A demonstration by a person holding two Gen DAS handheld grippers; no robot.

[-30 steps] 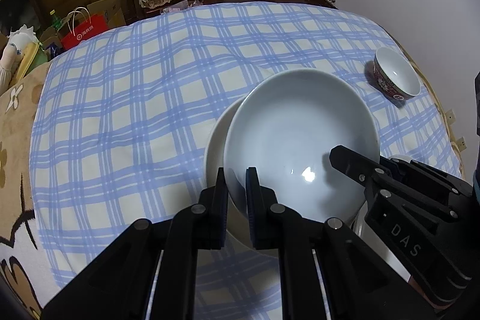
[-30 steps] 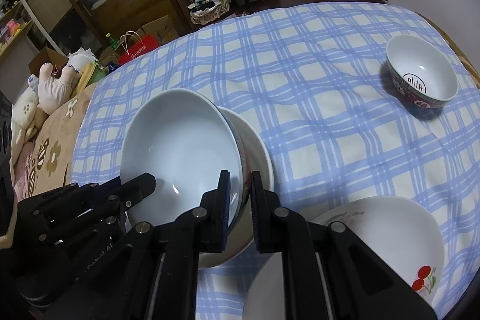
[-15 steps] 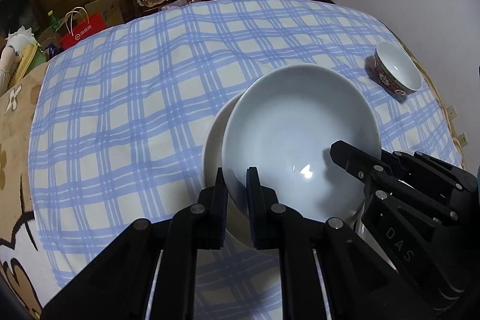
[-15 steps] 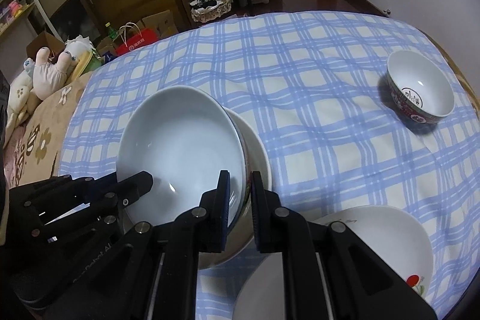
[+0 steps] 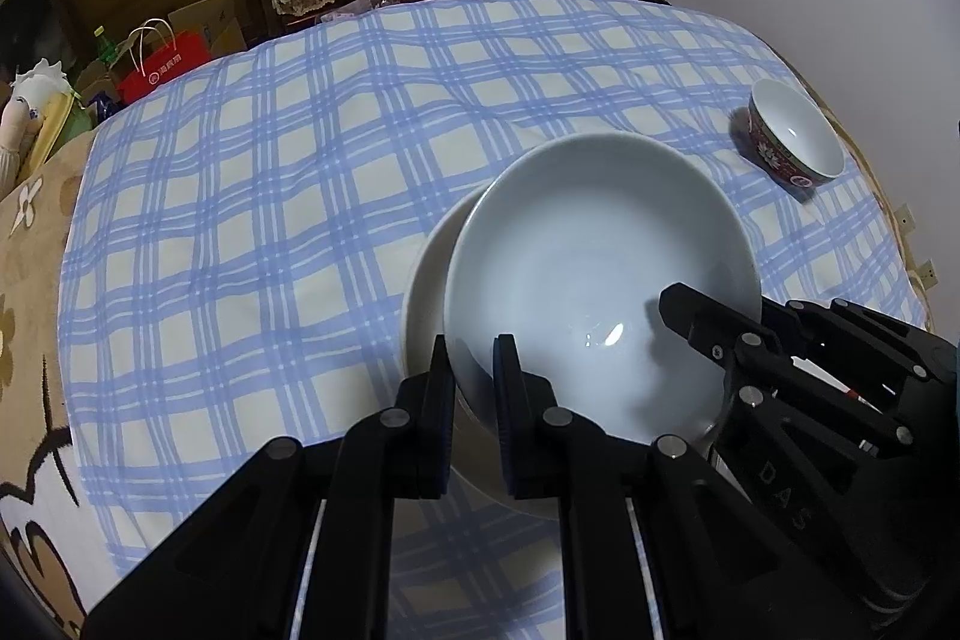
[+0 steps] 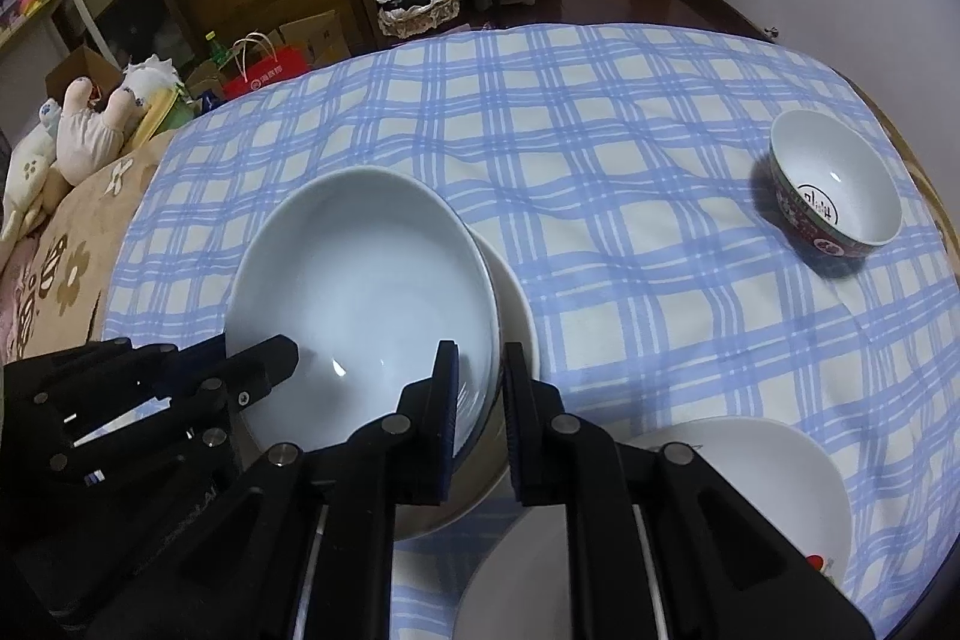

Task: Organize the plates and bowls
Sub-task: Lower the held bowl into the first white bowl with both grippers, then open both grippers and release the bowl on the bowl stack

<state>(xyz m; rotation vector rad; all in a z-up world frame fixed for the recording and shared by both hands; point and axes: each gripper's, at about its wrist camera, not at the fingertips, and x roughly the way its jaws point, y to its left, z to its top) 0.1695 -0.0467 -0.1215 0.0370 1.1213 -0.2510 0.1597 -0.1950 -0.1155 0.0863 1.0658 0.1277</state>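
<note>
A wide pale bowl sits tilted in a cream dish on the blue checked cloth. My left gripper is shut on the bowl's near-left rim, one finger inside and one outside; the right wrist view shows this left gripper at the left. My right gripper is shut on the opposite rim, and this right gripper reaches in from the right in the left wrist view. A small red-patterned bowl stands apart at the far right.
A white plate with a red motif lies close under my right gripper, near the table's front right. The checked cloth covers the table. Beyond its far edge are a red bag, boxes, shelves and soft toys.
The right wrist view has rolled slightly, so the small bowl sits a little lower in it. Both grippers keep their hold on the pale bowl, which has hardly moved.
</note>
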